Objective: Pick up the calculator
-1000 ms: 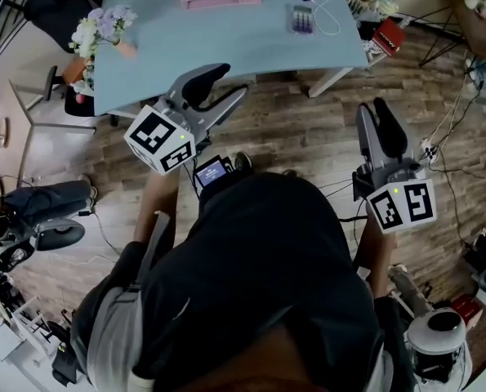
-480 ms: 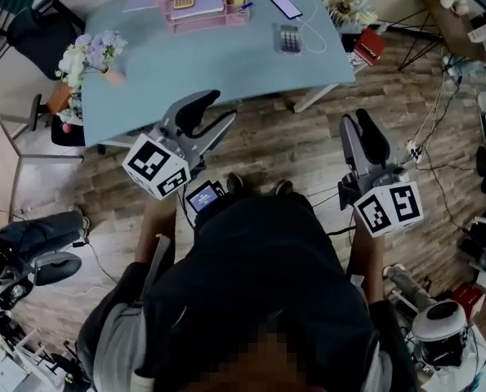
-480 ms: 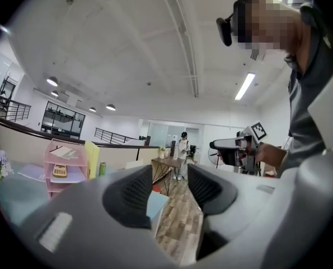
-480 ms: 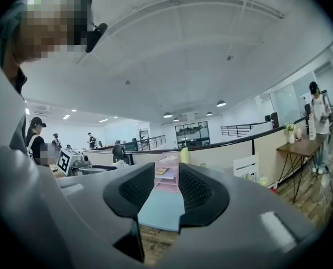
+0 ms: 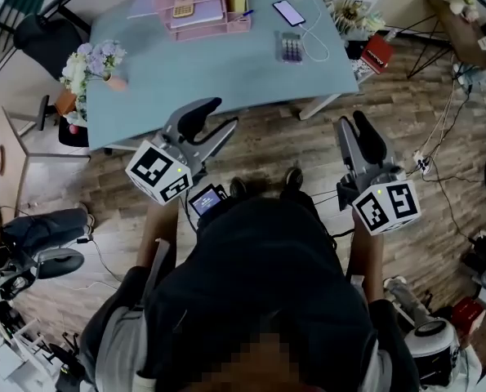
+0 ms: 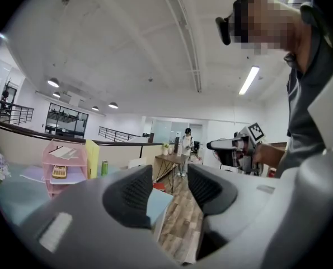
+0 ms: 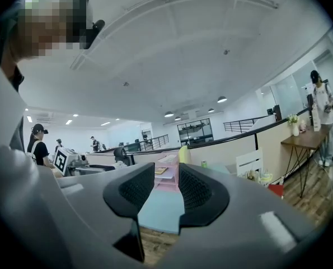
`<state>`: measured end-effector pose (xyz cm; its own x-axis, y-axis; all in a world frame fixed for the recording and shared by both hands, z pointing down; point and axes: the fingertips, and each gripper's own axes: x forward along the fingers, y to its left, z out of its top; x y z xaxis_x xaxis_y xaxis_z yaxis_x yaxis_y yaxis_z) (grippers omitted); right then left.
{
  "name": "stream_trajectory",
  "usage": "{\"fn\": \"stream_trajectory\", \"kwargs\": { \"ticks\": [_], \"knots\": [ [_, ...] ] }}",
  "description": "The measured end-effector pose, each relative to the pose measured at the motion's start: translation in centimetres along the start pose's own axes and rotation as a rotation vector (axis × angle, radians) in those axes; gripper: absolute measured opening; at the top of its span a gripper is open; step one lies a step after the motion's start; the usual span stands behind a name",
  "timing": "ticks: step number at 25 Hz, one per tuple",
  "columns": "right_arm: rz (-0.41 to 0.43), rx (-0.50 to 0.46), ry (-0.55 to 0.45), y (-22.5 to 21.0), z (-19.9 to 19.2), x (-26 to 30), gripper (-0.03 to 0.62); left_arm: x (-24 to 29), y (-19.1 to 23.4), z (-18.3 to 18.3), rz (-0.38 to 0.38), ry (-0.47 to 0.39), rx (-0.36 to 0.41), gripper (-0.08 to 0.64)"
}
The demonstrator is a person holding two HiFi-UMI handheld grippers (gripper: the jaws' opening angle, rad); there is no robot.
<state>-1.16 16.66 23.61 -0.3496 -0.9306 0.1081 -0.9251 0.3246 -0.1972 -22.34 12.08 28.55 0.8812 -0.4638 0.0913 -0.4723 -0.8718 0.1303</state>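
Observation:
A grey calculator with purple keys (image 5: 291, 49) lies flat on the pale blue table (image 5: 218, 64), near its right end. A second, yellowish calculator (image 5: 182, 5) (image 6: 59, 171) rests in the pink tray rack (image 5: 200, 6) (image 6: 65, 167) (image 7: 169, 170) at the table's far side. My left gripper (image 5: 212, 122) (image 6: 170, 189) hangs open over the wood floor, short of the table's near edge. My right gripper (image 5: 357, 137) (image 7: 167, 192) is also open and empty, off the table's right corner.
A phone (image 5: 289, 12) with a white cable lies beyond the grey calculator. A flower bunch (image 5: 91, 60) stands at the table's left end. A black chair (image 5: 38, 31) is at far left, a red box (image 5: 376, 54) and cables on the floor right. Other people stand in the room.
The table and its things have slid lower and nearer in the head view. Both grippers stay in front of the body, open, with the right one slightly further left.

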Motion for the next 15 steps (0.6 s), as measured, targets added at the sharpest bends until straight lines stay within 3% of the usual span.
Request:
{"fn": "stream_trajectory", "kwargs": {
  "ticks": [15],
  "knots": [
    [0.181,0.057,0.002,-10.7,1.2,3.6,0.127,9.2,-2.7,0.0,0.143,0.077,-0.004,0.249]
  ]
}}
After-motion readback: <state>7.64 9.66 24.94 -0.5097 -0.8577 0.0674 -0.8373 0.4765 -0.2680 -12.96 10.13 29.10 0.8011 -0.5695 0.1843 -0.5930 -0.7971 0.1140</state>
